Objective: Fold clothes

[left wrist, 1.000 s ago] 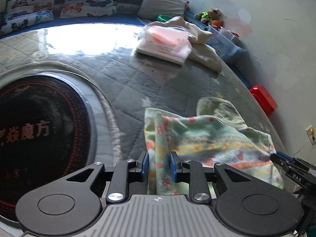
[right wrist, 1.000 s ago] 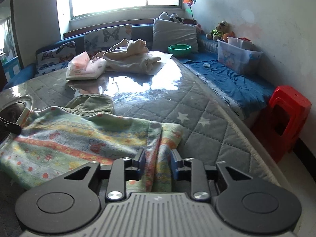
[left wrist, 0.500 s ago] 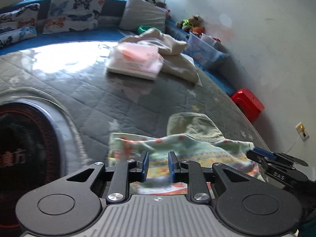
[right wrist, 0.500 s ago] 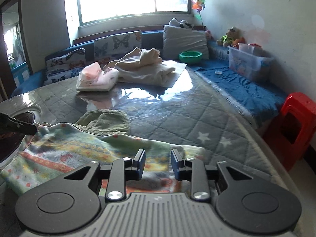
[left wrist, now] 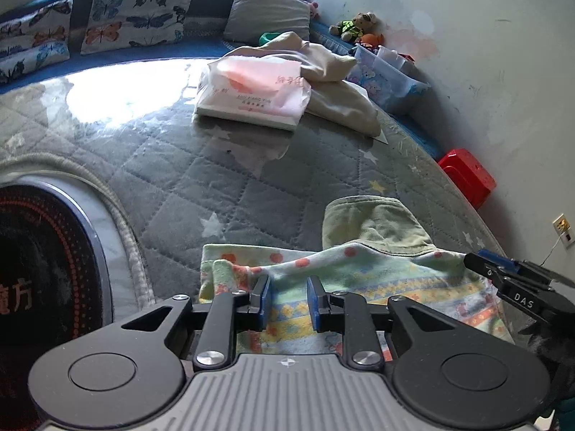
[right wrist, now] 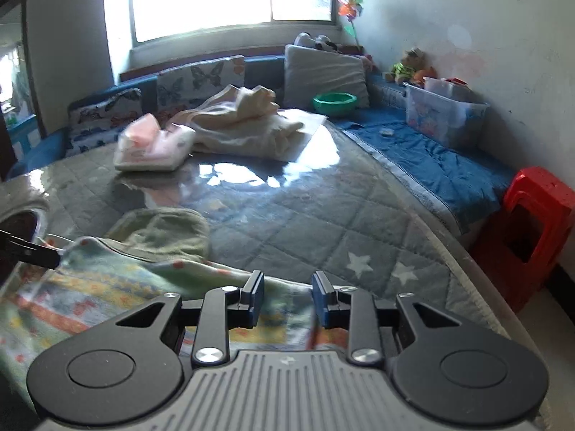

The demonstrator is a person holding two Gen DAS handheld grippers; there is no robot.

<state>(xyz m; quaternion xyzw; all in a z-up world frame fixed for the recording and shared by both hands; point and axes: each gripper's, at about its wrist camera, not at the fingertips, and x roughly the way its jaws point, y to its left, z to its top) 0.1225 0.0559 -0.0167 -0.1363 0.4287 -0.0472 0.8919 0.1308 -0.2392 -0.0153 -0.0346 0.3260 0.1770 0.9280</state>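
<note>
The left gripper (left wrist: 287, 300) has its jaws a little apart and holds nothing. The cloth (left wrist: 377, 287) lies right under it on the table (left wrist: 215, 179), folded over, its long side running left to right between the two grippers. A green piece (left wrist: 370, 222) pokes out from under the far edge. The right gripper (right wrist: 287, 300) is parted too, empty, over the cloth's right end. Both are equally near. Far back, a bag (left wrist: 251, 89) holds something pink. The bin (right wrist: 445, 115) holds things I cannot make out.
</note>
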